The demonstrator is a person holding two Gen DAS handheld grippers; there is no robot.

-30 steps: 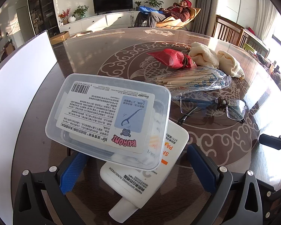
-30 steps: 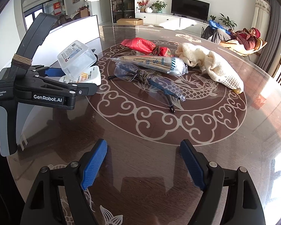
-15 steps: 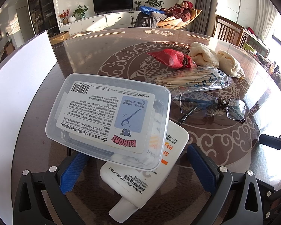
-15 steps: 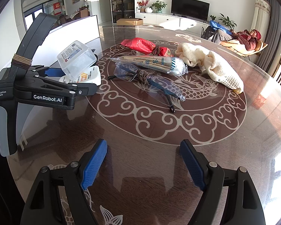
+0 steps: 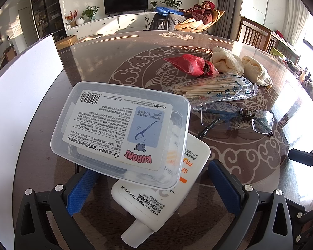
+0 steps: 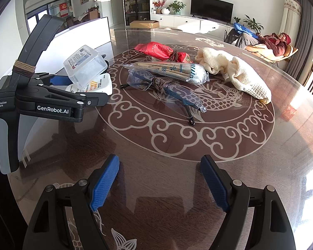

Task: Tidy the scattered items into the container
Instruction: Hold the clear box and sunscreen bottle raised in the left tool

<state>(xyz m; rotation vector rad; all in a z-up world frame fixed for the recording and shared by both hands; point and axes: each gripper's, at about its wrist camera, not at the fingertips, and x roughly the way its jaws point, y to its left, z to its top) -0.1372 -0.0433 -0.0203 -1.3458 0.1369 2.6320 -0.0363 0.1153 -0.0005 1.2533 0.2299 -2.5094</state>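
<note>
My left gripper (image 5: 154, 184) stands wide, jaws apart on either side of a white tube (image 5: 167, 185), pads not pressing it. A clear plastic box (image 5: 123, 131) lies tilted on top of the tube. My right gripper (image 6: 159, 183) is wide too, over bare table (image 6: 156, 145), holding nothing. Beyond lie glasses (image 6: 167, 91), a bag of cotton swabs (image 6: 169, 70), a red packet (image 6: 158, 50) and a cream cloth (image 6: 233, 70)

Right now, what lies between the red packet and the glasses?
The clear bag of cotton swabs lies between the red packet and the glasses, overlapping the glasses' far edge. The right wrist view shows it best.
</note>
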